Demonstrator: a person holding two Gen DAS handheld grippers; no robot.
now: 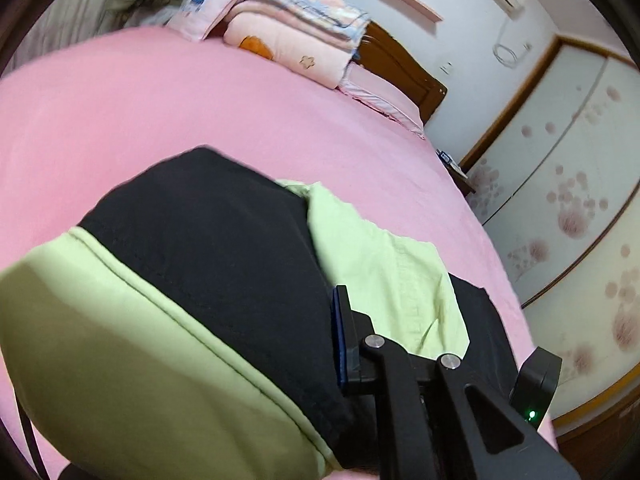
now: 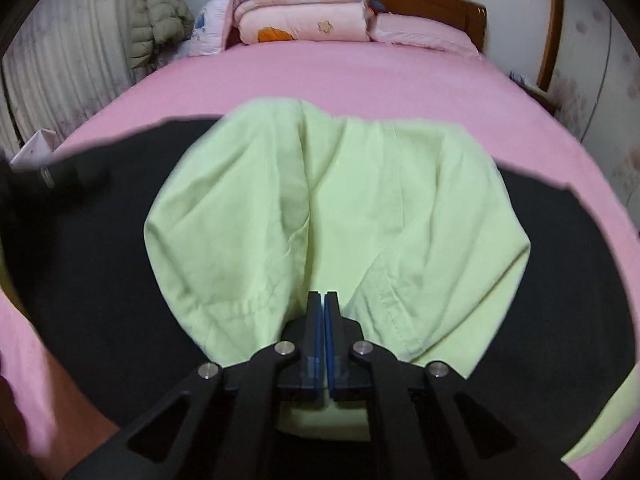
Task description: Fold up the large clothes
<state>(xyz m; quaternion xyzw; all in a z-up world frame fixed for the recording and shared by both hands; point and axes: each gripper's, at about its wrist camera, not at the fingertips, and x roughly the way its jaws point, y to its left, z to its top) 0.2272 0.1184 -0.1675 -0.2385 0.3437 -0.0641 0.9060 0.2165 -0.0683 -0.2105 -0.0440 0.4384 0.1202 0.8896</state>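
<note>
In the left wrist view the left gripper [image 1: 340,344] sits low in the frame, its jaws pressed together on a black-and-green garment [image 1: 208,248]; the black cloth wraps over the left pad and hangs lifted in front of the camera, with a green hem running along its near edge. Only one blue-padded finger [image 1: 343,336] shows clearly, the other is hidden by cloth. Beyond it a pale green part of the garment lies flat on the bed [image 1: 160,92].

In the right wrist view the right gripper [image 2: 323,320] points down at the same garment [image 2: 320,208], jaws pressed together, blue pads nearly touching; green cloth lies right at the tips and under them, but whether a fold is pinched between the pads I cannot tell. The green part bunches in soft folds in the middle, with black cloth spread to either side, all on the pink bed sheet.

Farther off, at the head of the bed, a pile of folded quilts [image 2: 304,12] rests against a wooden headboard [image 2: 440,4]. A padded jacket [image 2: 156,12] hangs on the wall to the left
</note>
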